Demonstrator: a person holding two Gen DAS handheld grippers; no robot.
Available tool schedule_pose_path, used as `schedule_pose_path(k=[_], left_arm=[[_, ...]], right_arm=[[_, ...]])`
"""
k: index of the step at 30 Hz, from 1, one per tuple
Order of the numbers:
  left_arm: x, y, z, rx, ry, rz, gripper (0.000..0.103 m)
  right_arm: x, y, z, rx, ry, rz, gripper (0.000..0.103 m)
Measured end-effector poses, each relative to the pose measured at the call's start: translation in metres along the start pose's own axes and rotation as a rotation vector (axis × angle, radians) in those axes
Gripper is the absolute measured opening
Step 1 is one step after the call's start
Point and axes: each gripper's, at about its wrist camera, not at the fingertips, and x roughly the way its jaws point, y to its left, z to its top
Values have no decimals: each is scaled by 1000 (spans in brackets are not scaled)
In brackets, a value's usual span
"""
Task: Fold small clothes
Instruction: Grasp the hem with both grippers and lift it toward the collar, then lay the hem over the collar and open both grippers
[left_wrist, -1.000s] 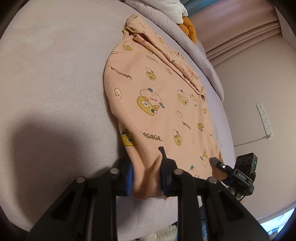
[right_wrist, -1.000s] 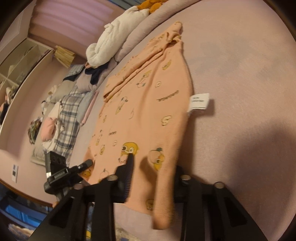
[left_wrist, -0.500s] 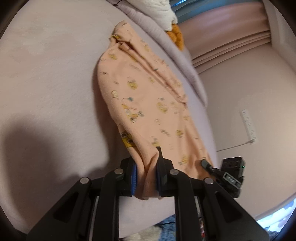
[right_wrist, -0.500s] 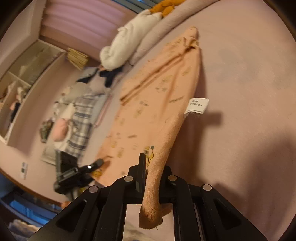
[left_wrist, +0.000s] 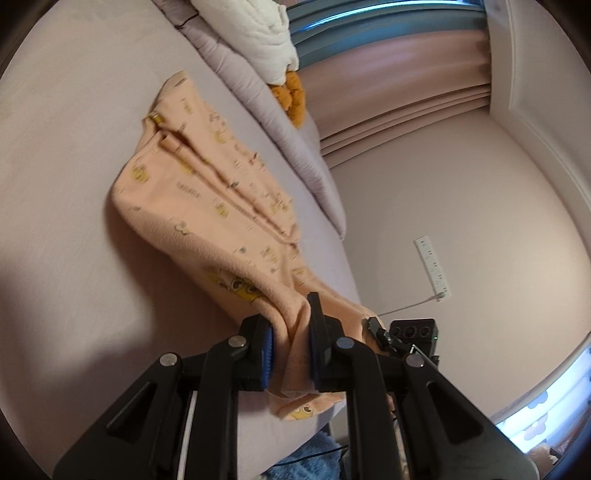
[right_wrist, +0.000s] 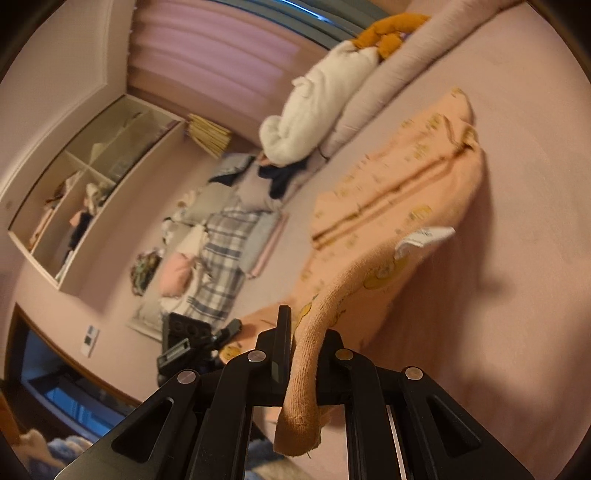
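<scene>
Lifting off the bed (left_wrist: 74, 177), the near hem of the peach garment (left_wrist: 207, 206) has risen within the last second, both grippers, left (left_wrist: 291, 343) and right (right_wrist: 306, 354), clamped on it; the far end still lies flat, so the fold-over is beginning.

Left gripper (left_wrist: 290, 341): matte black linkage arms, silver round screws, blue ribbed pads (left_wrist: 266, 356); right gripper (right_wrist: 303, 354): same black arms, silver screws
</scene>
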Motion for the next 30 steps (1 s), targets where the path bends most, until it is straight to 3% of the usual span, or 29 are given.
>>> schedule_pose_path(k=[10, 19, 25, 30], left_arm=[[14, -5, 58, 2, -52, -63, 13], [43, 6, 137, -23, -124, -81, 13], [78, 31, 180, -66, -126, 10, 13], [116, 58, 207, -105, -56, 164, 13]], right_arm=[[14, 0, 49, -39, -75, 21, 12], [33, -18, 117, -47, -148, -41, 12], [59, -58, 158, 26, -150, -139, 12], [78, -96, 178, 126, -103, -254, 12]])
